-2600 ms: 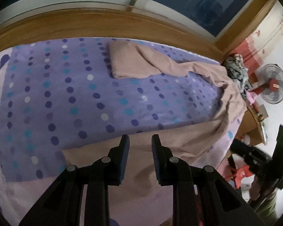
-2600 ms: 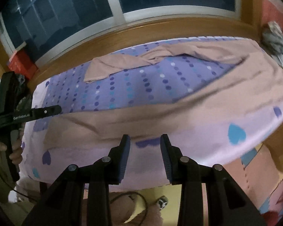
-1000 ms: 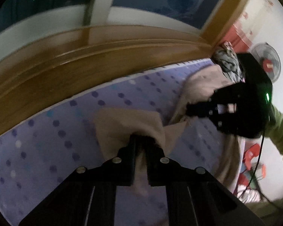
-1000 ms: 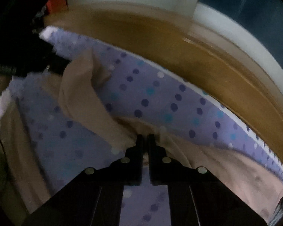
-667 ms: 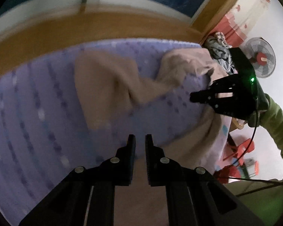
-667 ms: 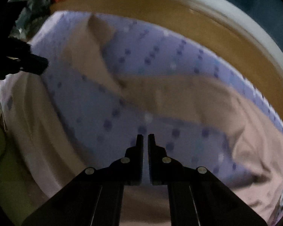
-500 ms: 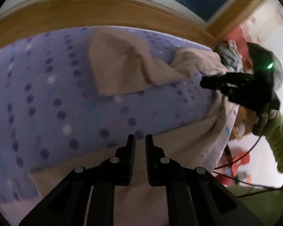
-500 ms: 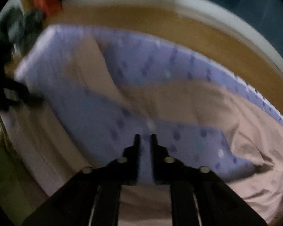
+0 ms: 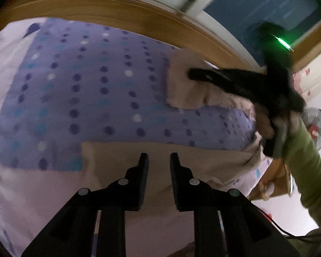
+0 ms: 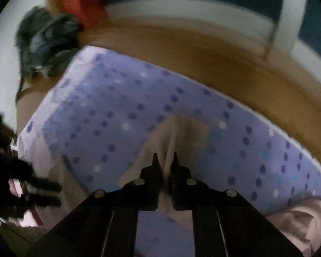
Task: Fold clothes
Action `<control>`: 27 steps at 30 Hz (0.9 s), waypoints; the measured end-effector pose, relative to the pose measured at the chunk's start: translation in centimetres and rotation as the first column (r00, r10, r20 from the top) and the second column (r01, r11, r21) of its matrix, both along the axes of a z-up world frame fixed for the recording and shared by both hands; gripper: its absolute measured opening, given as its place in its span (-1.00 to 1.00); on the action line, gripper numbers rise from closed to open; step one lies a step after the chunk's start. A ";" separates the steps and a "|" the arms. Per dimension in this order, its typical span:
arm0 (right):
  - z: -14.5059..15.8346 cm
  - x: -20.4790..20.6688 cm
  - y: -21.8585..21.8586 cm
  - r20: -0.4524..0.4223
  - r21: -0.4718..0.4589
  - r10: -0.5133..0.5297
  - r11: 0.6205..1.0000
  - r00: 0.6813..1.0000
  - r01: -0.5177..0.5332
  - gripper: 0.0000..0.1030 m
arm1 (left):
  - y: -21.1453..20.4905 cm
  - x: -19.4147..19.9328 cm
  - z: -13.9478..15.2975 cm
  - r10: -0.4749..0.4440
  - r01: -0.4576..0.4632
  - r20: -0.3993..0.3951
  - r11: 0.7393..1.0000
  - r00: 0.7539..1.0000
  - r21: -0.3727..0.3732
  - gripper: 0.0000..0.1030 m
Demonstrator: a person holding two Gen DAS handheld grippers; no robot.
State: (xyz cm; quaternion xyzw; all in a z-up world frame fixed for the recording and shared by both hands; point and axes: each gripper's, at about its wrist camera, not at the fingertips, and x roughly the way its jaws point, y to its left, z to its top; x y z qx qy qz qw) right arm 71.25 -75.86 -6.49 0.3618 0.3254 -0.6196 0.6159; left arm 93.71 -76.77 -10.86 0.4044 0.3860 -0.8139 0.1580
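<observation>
Beige garment [image 9: 194, 156] lies spread on the bed [image 9: 92, 98], whose cover is purple with dots. In the left wrist view we see two parts of it: a long strip along the near edge of the bed, and a far end [image 9: 182, 85] lying toward the wooden bed frame [image 9: 117, 6].

Left gripper [image 9: 159, 160]: jaws opening, a modest gap between them. They sit just above the near strip of the garment. We see nothing clamped between them.

Only the left wrist view shows the right gripper [image 9: 191, 75] from outside: a blurred black body reaching over the far end of the garment, a green light on top, a hand [image 9: 265, 120] and an olive sleeve [image 9: 306, 160] behind it. A standing fan [image 9: 316, 126] shows at the right edge of this view only.

The right wrist view shows the right gripper [image 10: 165, 160] from behind: jaws closing, gap narrow, with a raised ridge of the garment [image 10: 177, 132] between them. The frame is blurred; we cannot tell whether the pads press the cloth. Only this view shows a dark heap of clothing [image 10: 45, 40] past the bed's far corner, a red object [image 10: 83, 2] beside it, and the left gripper [image 10: 42, 192] as a dark shape at the left edge.

Writing: none that we can read in either view.
</observation>
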 end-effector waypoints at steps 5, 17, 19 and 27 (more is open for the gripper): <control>-0.3 6.9 4.7 -0.177 0.025 0.181 0.984 0.967 -0.179 -0.85 | -1.0 1.0 -0.6 0.026 -0.026 0.013 0.999 1.000 0.020 -0.63; -2.6 7.4 13.6 -0.104 -0.111 -0.321 0.944 0.941 0.310 -0.01 | -0.6 -4.8 1.2 -0.096 0.096 0.000 0.995 0.995 -0.038 -0.53; -3.7 6.3 14.2 -0.099 -0.075 -0.380 0.925 0.920 0.374 -0.01 | -0.9 -6.0 1.2 -0.110 0.110 0.013 0.993 0.994 -0.046 -0.52; -6.2 5.2 15.3 0.042 -0.046 -0.391 0.918 0.919 0.393 0.66 | -2.9 -7.3 -0.9 -0.054 0.054 0.056 0.999 0.997 0.005 -0.52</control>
